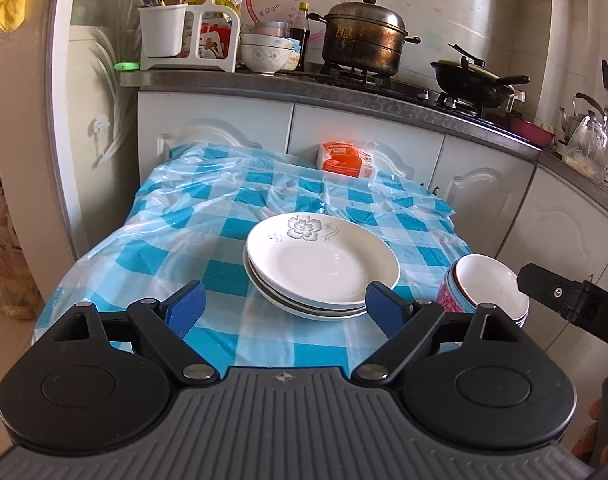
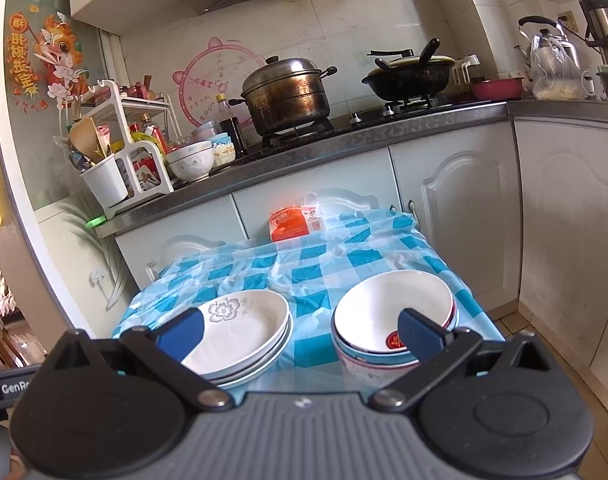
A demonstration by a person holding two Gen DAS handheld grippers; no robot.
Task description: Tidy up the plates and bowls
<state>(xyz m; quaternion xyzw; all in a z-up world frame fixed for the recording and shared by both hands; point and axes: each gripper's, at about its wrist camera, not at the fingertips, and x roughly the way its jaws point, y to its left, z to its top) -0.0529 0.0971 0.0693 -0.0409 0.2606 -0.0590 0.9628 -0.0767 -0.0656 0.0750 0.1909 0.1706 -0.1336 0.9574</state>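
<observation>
My left gripper (image 1: 282,312) is spread wide and holds nothing. The plates (image 1: 322,264) sit stacked on the table (image 1: 208,216), right in front of it. My right gripper (image 2: 300,330) is wide and empty too. The bowls (image 2: 392,316) sit stacked just ahead of its right finger, so that hand is nearer them.

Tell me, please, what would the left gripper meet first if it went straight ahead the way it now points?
Most likely the stack of plates: it lies dead ahead of the open left gripper, between the finger lines. The gripper's height above the tablecloth is unclear.
</observation>
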